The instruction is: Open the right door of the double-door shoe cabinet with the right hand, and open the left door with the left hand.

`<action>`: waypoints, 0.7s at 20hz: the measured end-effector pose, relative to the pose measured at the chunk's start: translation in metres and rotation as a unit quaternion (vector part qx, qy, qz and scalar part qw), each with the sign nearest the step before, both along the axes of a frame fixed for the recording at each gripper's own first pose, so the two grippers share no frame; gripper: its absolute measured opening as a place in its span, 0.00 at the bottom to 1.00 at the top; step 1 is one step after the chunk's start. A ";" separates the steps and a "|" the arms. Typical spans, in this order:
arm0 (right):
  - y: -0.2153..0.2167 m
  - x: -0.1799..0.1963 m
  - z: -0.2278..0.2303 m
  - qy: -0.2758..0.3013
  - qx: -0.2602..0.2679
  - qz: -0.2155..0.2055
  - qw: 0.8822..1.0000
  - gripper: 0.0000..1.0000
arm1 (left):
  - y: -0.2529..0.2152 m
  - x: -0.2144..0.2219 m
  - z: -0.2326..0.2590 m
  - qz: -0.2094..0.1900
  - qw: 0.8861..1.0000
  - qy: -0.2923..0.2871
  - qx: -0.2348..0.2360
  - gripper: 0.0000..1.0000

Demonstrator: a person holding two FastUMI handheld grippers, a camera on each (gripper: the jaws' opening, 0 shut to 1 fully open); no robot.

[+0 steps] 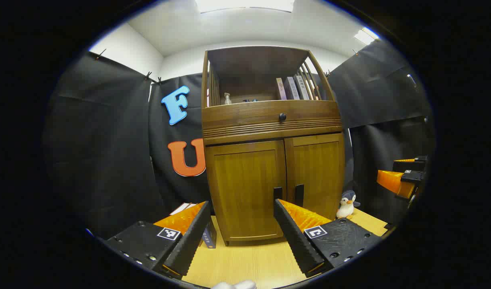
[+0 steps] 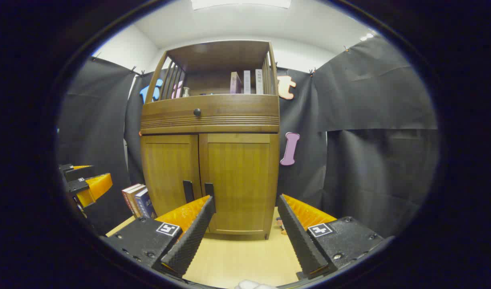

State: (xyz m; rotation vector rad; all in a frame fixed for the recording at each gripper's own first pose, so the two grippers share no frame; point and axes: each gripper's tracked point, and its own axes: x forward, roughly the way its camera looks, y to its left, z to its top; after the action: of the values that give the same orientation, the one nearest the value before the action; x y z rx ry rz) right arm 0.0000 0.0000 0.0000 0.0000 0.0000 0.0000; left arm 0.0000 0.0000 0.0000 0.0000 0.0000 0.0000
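A brown wooden shoe cabinet (image 1: 269, 160) stands on a pale wood-grain counter (image 1: 245, 261), backed by black cloth walls under a white ceiling with bright panel lights (image 1: 245, 5). Both lower doors are closed: the left door (image 1: 247, 188) and right door (image 1: 315, 172) meet at two dark vertical handles (image 1: 277, 193). Above them is a drawer front with a round dark knob (image 1: 282, 117), and an open slatted shelf holding upright books (image 1: 293, 88) and a small bottle (image 1: 228, 98). The left gripper (image 1: 242, 208) hovers in front of the left door, fingers spread wide, holding nothing. The right gripper (image 2: 245, 204) faces the right door, fingers also wide apart and empty. A small white plush penguin (image 1: 345, 206) sits on the counter just right of the cabinet; a few books (image 2: 139, 200) lean by its left side
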 end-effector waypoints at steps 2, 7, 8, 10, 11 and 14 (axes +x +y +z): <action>0.000 0.001 -0.002 0.001 0.000 0.001 1.000 1.00 | 0.001 0.001 -0.001 0.002 1.000 0.002 0.000 0.96; 0.004 0.005 -0.005 0.005 -0.004 0.008 1.000 1.00 | 0.000 0.000 -0.002 0.007 1.000 0.004 0.002 0.96; 0.005 0.005 -0.006 0.005 -0.003 0.009 1.000 1.00 | 0.001 0.000 -0.002 0.009 1.000 0.005 0.004 0.96; 0.007 0.007 -0.006 0.006 -0.003 0.013 1.000 1.00 | 0.003 -0.001 -0.002 0.012 1.000 0.004 0.005 0.96; 0.007 0.008 -0.006 0.007 -0.003 0.014 1.000 1.00 | 0.003 -0.002 -0.002 0.013 1.000 0.005 0.005 0.96; 0.009 0.012 -0.008 0.008 -0.003 0.017 1.000 1.00 | 0.006 -0.003 -0.002 0.017 1.000 0.005 0.005 0.96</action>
State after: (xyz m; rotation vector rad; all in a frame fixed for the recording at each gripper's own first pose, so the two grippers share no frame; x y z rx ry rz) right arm 0.0116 0.0094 -0.0078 -0.0066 0.0158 0.0344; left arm -0.0025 0.0059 -0.0017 0.0092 0.0107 0.0339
